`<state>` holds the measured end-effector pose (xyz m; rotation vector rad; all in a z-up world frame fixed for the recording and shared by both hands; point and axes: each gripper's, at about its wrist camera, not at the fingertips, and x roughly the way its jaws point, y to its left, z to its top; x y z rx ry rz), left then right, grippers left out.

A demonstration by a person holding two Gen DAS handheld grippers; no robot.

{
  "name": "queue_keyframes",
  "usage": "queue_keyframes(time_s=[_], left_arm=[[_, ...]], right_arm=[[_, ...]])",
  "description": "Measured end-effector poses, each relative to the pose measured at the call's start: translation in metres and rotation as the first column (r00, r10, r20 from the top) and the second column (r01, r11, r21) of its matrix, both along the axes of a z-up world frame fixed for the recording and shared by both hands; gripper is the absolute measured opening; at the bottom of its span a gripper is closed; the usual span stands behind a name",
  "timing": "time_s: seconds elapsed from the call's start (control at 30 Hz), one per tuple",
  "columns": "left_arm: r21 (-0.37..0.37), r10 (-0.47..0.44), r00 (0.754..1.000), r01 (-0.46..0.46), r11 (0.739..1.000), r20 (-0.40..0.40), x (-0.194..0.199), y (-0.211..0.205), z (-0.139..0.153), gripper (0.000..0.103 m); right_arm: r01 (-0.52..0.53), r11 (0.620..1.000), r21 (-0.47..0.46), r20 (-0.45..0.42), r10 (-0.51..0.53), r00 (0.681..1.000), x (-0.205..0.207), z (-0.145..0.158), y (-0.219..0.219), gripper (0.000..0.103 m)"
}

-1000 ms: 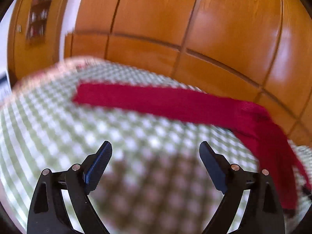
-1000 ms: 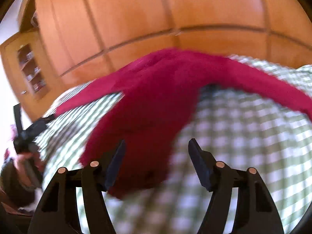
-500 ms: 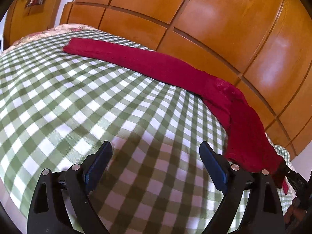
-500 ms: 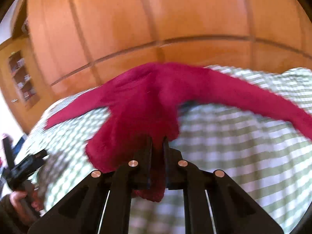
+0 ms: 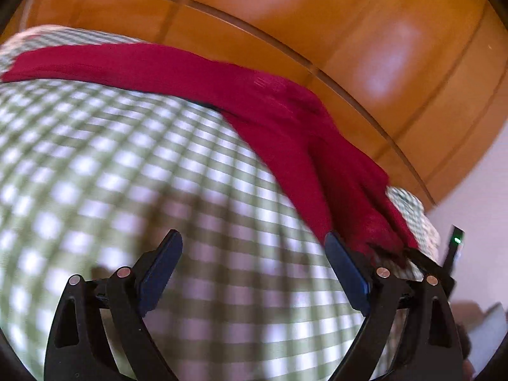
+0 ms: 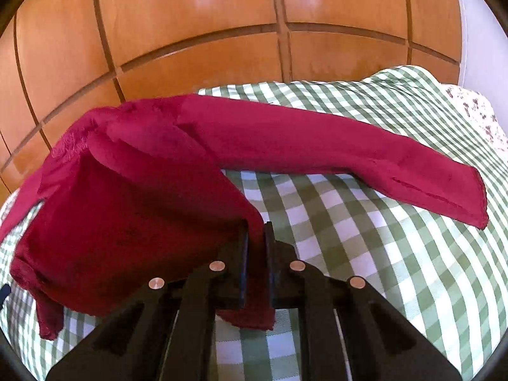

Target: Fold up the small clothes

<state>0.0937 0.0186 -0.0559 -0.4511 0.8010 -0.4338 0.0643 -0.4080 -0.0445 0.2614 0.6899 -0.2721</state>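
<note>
A long dark-red knitted garment (image 6: 285,139) lies across a bed covered in green-and-white checked cloth (image 6: 397,254), in front of a glossy orange-brown panelled wooden wardrobe (image 6: 190,31). In the right wrist view, one end of it is stretched flat toward 3 o'clock, while the other end is bunched and lifted toward 9 o'clock. That lifted part is clamped in the right gripper (image 6: 255,231), whose fingers (image 6: 243,254) are clenched on a fold of the red fabric; an edge is gathered this way, presumably so that it can be carried over the flat part as a fold. The right gripper is angled down toward the bed, with the cloth draped over its left finger.

In the left wrist view, blurred, the left gripper (image 5: 254,254) is seen with its fingers (image 5: 162,263) spread wide and nothing between them, angled down over bare checked cloth. The garment runs from 10 o'clock down to 4 o'clock, passing just behind the right-hand finger; whether it touches cannot be told.
</note>
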Motion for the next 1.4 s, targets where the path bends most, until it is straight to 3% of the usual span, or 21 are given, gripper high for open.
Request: queue_keyframes(time_s=[0.13, 0.27, 0.37, 0.43, 0.5, 0.63, 0.7, 0.73, 0.77, 0.83, 0.9, 1.0, 1.17, 1.4], left_arm=[[-0.092, -0.142, 0.986, 0.134, 0.987, -0.082, 0.019, -0.044, -0.011, 0.088], [-0.076, -0.197, 0.977, 0.191, 0.979, -0.078, 0.029, -0.079, -0.017, 0.07], [-0.058, -0.206, 0.976, 0.202, 0.978, -0.072, 0.033, -0.095, -0.017, 0.07], [-0.085, -0.212, 0.974, 0.206, 0.975, -0.074, 0.039, -0.1, -0.017, 0.07], [-0.146, -0.248, 0.966, 0.236, 0.961, -0.075, 0.039, -0.108, -0.018, 0.069], [-0.177, -0.351, 0.935, 0.338, 0.924, -0.046, 0.027, -0.124, -0.015, 0.068], [-0.153, -0.361, 0.932, 0.353, 0.923, -0.029, 0.019, -0.126, -0.015, 0.068], [-0.128, -0.36, 0.932, 0.354, 0.926, -0.026, 0.018, -0.128, -0.014, 0.06], [-0.069, -0.344, 0.938, 0.341, 0.938, -0.041, 0.019, -0.132, -0.014, 0.039], [-0.009, -0.314, 0.945, 0.315, 0.949, -0.089, 0.025, -0.133, -0.017, 0.013], [-0.053, -0.304, 0.945, 0.299, 0.953, -0.124, 0.031, -0.126, -0.019, 0.01], [-0.025, -0.268, 0.956, 0.267, 0.963, -0.115, 0.029, -0.107, -0.009, 0.008], [-0.04, -0.181, 0.98, 0.178, 0.983, -0.079, 0.007, -0.029, 0.014, 0.008], [-0.017, -0.066, 0.997, 0.065, 0.998, -0.05, -0.027, 0.07, 0.036, 0.007]], right_arm=[[-0.004, 1.0, 0.01, 0.006, 0.004, 1.0, -0.002, -0.005, 0.001, 0.008], [-0.006, 0.999, 0.035, 0.018, 0.006, 1.0, -0.002, -0.007, -0.002, 0.009], [-0.007, 0.999, 0.044, 0.024, 0.006, 1.0, -0.003, -0.008, -0.002, 0.009], [-0.008, 0.999, 0.052, 0.03, 0.006, 1.0, -0.003, -0.008, -0.003, 0.009], [-0.007, 0.998, 0.065, 0.03, 0.005, 1.0, -0.003, -0.01, -0.006, 0.009], [-0.009, 0.996, 0.088, 0.037, 0.005, 0.999, -0.004, -0.011, -0.009, 0.009], [-0.008, 0.996, 0.088, 0.036, 0.005, 0.999, -0.004, -0.011, -0.009, 0.009], [-0.008, 0.996, 0.088, 0.035, 0.005, 0.999, -0.003, -0.011, -0.009, 0.009], [-0.008, 0.996, 0.089, 0.034, 0.005, 0.999, -0.003, -0.012, -0.009, 0.009], [-0.008, 0.996, 0.09, 0.035, 0.004, 0.999, -0.003, -0.012, -0.009, 0.009], [-0.008, 0.996, 0.093, 0.037, 0.005, 0.999, -0.003, -0.012, -0.01, 0.009], [-0.009, 0.995, 0.095, 0.037, 0.005, 0.999, -0.003, -0.012, -0.01, 0.009], [-0.018, 0.995, 0.1, 0.061, 0.012, 0.998, -0.006, -0.009, -0.01, 0.009], [-0.203, 0.97, 0.133, 0.142, 0.184, 0.973, -0.056, 0.014, 0.035, 0.009]])
